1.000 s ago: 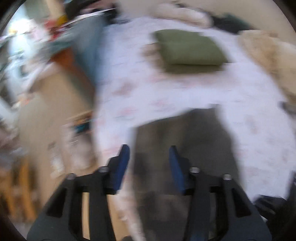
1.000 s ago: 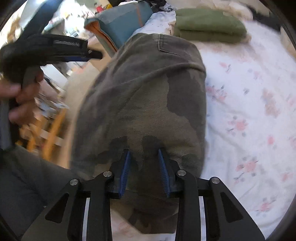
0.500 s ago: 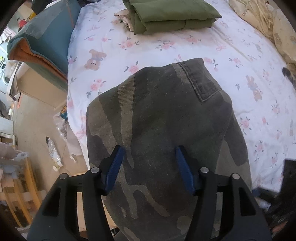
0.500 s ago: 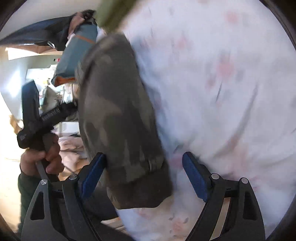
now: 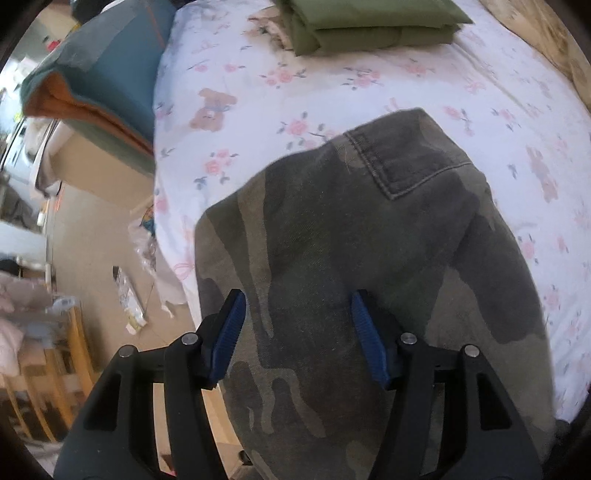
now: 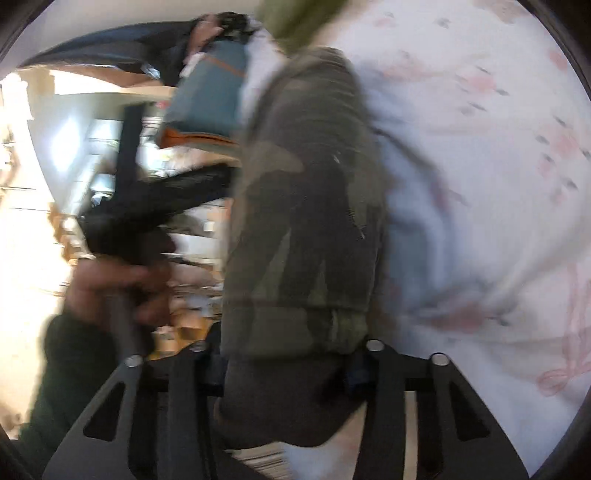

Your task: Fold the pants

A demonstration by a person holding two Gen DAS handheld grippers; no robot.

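Observation:
The camouflage pants (image 5: 369, 258) lie folded on the near edge of the flower-print bed sheet (image 5: 424, 85), back pocket facing up. My left gripper (image 5: 297, 325) is open, its blue fingers (image 5: 231, 332) spread just above the near part of the pants. In the blurred right wrist view the pants (image 6: 306, 206) run away from the camera, and my right gripper (image 6: 288, 365) is closed around their near folded edge. The fingertips are hidden by the cloth. The left hand-held gripper (image 6: 147, 199) shows at the left there.
A stack of folded olive-green clothes (image 5: 365, 26) lies at the far end of the bed. A teal and orange cushion (image 5: 99, 81) sits left of the bed. The floor (image 5: 96, 258) with litter and wooden furniture lies to the left.
The right gripper was wide open half a second ago and has closed around the pants' near edge. The left gripper has settled, open, over the pants.

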